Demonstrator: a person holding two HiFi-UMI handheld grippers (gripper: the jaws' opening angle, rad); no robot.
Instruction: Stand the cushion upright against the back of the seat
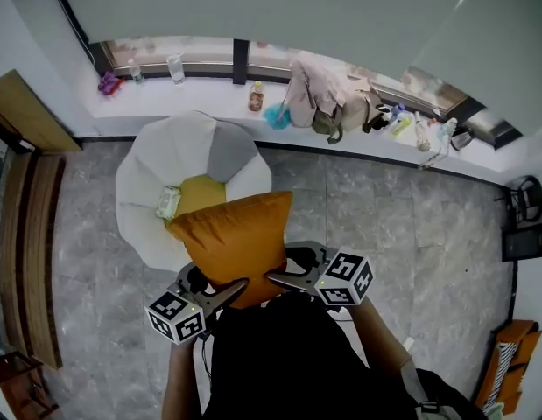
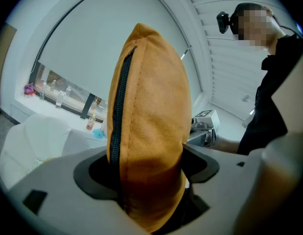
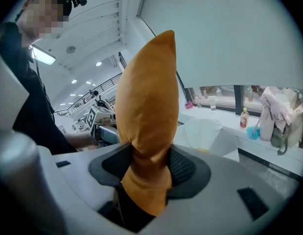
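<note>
An orange cushion [image 1: 237,239] hangs in the air in front of me, held by both grippers at its near corners. My left gripper [image 1: 220,293] is shut on its left near corner, where the black zip edge shows [image 2: 146,131]. My right gripper [image 1: 284,278] is shut on the right near corner, the fabric [image 3: 146,126] pinched between the pads. Beyond it stands a round white chair [image 1: 157,217] with petal-like white and grey back panels and a yellow seat pad [image 1: 200,192]. A small greenish pack [image 1: 169,202] lies on that seat.
A white sill [image 1: 209,94] along the window carries bottles [image 1: 256,97], a blue item [image 1: 277,116] and a pile of bags and clothes [image 1: 327,94]. Wooden furniture [image 1: 30,234] lines the left wall. Grey tiled floor [image 1: 384,226] surrounds the chair. A black stool [image 1: 526,199] stands far right.
</note>
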